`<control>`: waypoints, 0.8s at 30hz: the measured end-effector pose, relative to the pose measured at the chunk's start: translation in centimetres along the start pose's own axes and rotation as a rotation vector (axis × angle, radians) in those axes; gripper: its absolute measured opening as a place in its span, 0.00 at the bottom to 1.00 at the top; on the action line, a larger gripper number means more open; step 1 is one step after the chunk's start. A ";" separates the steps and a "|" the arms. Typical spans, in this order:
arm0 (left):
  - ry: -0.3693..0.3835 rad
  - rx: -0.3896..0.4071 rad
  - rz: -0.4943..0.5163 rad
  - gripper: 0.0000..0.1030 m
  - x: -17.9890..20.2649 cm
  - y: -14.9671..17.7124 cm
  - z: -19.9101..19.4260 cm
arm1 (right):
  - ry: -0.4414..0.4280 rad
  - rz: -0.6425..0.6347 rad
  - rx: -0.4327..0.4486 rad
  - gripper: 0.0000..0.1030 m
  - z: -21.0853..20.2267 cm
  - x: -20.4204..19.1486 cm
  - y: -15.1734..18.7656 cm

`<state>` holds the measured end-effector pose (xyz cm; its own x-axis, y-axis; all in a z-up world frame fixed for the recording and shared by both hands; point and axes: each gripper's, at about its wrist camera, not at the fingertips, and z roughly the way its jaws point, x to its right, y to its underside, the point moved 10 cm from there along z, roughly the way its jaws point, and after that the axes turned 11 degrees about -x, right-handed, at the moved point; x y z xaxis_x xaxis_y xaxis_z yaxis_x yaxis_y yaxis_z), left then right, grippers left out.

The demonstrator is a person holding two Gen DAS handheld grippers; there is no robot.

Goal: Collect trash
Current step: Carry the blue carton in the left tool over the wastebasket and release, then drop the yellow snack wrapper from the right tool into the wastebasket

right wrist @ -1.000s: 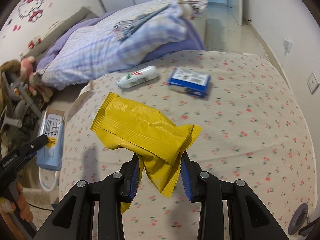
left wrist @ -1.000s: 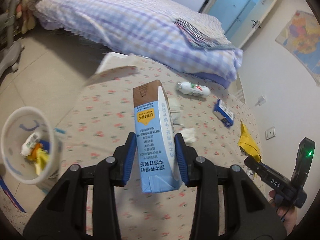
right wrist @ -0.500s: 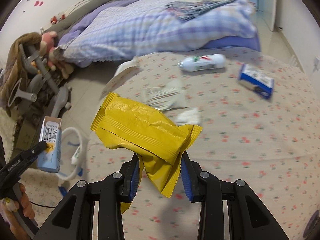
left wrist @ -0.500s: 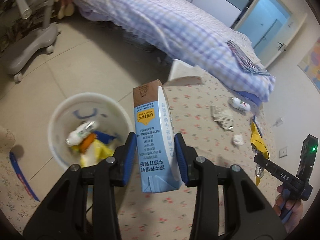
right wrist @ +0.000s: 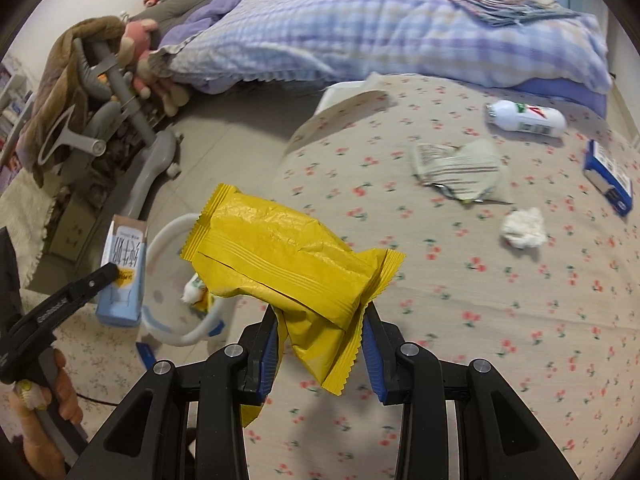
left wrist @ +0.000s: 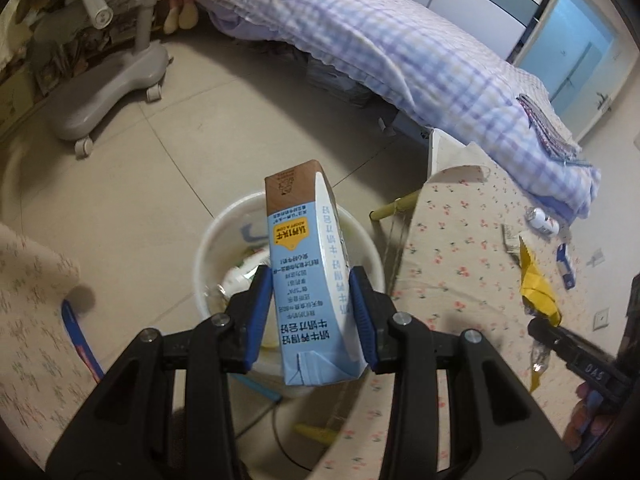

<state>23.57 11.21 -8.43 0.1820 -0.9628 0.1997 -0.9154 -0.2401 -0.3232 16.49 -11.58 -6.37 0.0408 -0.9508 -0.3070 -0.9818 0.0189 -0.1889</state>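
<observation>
My left gripper [left wrist: 311, 300] is shut on a light-blue milk carton [left wrist: 308, 280] with a brown top, held over the white trash bucket [left wrist: 224, 236] on the floor, which holds some trash. The carton [right wrist: 122, 268] and bucket [right wrist: 168, 232] also show in the right wrist view. My right gripper [right wrist: 320, 336] is shut on a crumpled yellow snack wrapper [right wrist: 280, 256], held above the table's left edge beside the bucket. The wrapper [left wrist: 536, 284] shows at the right of the left wrist view.
On the floral tablecloth [right wrist: 480, 300] lie a white bottle [right wrist: 526, 118], a torn grey wrapper [right wrist: 456, 168], a white tissue ball [right wrist: 524, 226] and a blue box [right wrist: 610, 178]. A bed [left wrist: 400, 52] stands behind. A grey chair base [left wrist: 104, 80] stands at left.
Both grippers have swung left from over the table towards the bucket. The carton now hangs over the bucket's opening. Both grips are unchanged.
</observation>
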 end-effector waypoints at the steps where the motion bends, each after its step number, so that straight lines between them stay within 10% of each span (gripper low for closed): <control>1: -0.011 -0.002 0.003 0.40 -0.3 0.0 0.2 | 0.000 -0.009 -0.002 0.37 0.2 -0.6 -0.1; 6: -0.088 -0.017 0.000 0.76 -2.5 0.2 0.3 | 0.000 -0.042 -0.012 0.37 1.0 -2.5 0.0; 24: -0.182 -0.084 -0.103 0.88 -11.1 2.8 -0.7 | -0.029 -0.142 -0.049 0.39 5.3 -10.4 -0.9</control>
<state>18.73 21.28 -10.91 0.3305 -0.9422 0.0551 -0.9140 -0.3341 -0.2304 17.91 -0.01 -7.98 0.1842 -0.9334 -0.3079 -0.9737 -0.1305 -0.1867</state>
